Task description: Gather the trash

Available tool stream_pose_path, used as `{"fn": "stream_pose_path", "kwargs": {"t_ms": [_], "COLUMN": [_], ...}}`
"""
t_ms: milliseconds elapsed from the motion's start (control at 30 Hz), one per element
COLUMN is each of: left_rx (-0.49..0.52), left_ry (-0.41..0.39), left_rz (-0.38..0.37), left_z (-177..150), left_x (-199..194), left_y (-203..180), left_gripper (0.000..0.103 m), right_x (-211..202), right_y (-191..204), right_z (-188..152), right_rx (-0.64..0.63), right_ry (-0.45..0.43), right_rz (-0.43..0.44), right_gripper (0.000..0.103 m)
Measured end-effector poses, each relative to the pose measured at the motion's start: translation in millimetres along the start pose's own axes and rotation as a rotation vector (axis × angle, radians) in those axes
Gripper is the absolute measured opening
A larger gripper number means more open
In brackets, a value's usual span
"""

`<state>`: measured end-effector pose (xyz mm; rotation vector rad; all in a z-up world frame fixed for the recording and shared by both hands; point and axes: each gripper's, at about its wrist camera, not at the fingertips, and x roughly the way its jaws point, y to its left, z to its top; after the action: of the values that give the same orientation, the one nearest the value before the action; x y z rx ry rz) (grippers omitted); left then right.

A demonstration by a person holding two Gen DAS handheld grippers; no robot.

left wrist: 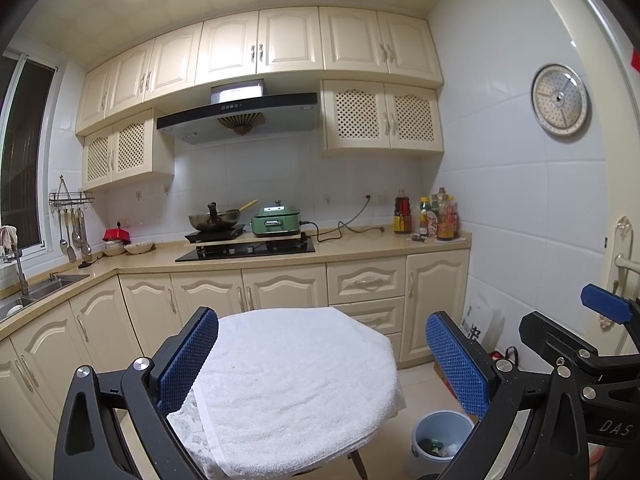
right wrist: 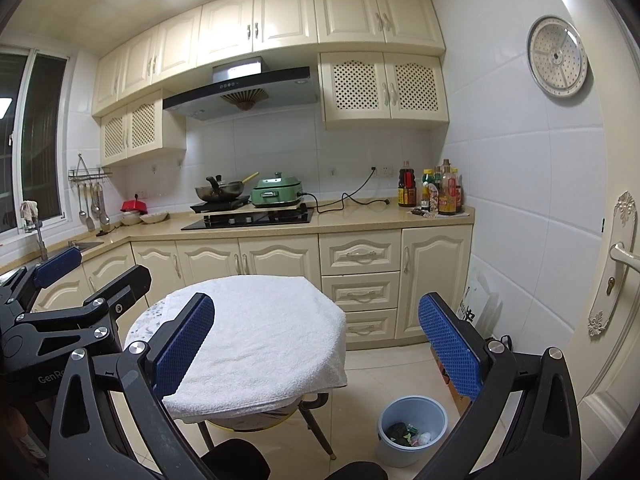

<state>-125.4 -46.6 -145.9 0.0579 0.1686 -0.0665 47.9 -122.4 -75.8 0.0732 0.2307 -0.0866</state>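
A pale blue trash bin [right wrist: 412,432] stands on the floor right of the small round table [right wrist: 256,332]; it holds several scraps of trash, dark, green and white. It also shows in the left wrist view [left wrist: 440,440]. The table is covered by a white towel [left wrist: 296,384] with nothing on it. My left gripper [left wrist: 320,364] is open and empty, held above the table's near edge. My right gripper [right wrist: 316,344] is open and empty, held above the table's right side. The right gripper shows at the right of the left wrist view [left wrist: 572,332], and the left gripper at the left of the right wrist view [right wrist: 80,276].
Kitchen counter [right wrist: 360,216] runs along the back with a wok [right wrist: 220,192], a green cooker [right wrist: 276,194], bottles [right wrist: 436,194] and a sink [left wrist: 36,292] at left. Cabinets below. A door [right wrist: 616,264] is at right. Tiled floor surrounds the bin.
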Motion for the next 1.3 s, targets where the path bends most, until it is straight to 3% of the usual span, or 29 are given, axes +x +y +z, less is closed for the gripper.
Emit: {"fn": "stream_pose_path", "kwargs": {"t_ms": [1300], "left_rx": [0.002], "left_ry": [0.000], "left_rz": [-0.004], "left_z": [-8], "left_x": [3], "left_y": [12], "left_gripper": [0.102], "right_x": [0], "right_y": [4], "right_z": [-2], "right_rx": [0.000], "right_ry": [0.002], "right_rz": [0.000], "right_gripper": [0.103]}}
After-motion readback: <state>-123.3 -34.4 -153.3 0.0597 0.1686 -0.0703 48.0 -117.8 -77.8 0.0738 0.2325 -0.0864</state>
